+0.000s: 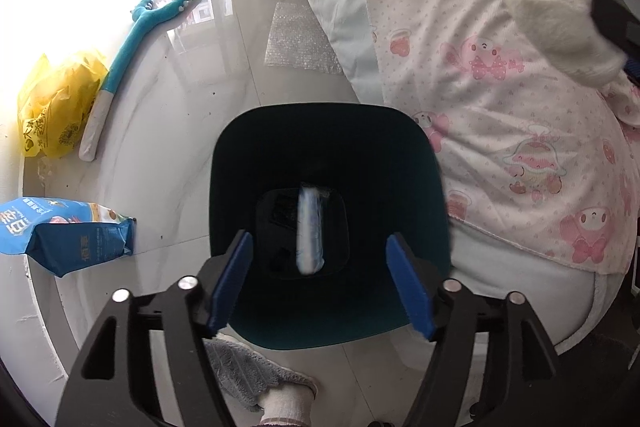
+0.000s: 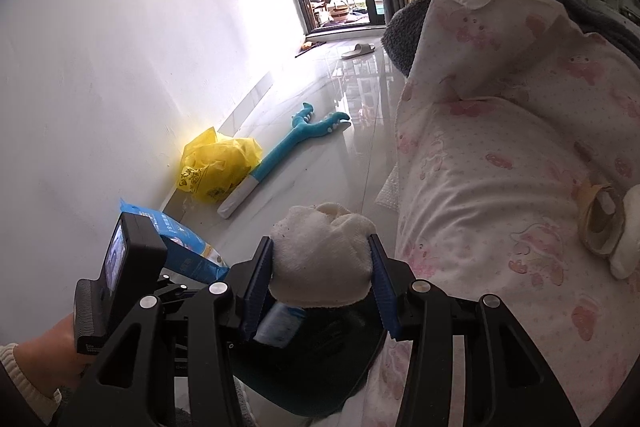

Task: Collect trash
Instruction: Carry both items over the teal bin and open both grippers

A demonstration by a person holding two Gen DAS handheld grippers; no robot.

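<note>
In your left wrist view, a blurred white-and-blue packet (image 1: 310,229) is inside the dark teal bin (image 1: 332,155), which stands on the floor against the bed's edge. Your left gripper (image 1: 322,287) hangs above the bin's mouth with its jaws wide apart and nothing between them.

In your right wrist view, your right gripper (image 2: 322,285) clamps a crumpled white cloth wad (image 2: 320,255), both pads pressing its sides, above the bin (image 2: 304,367).
</note>
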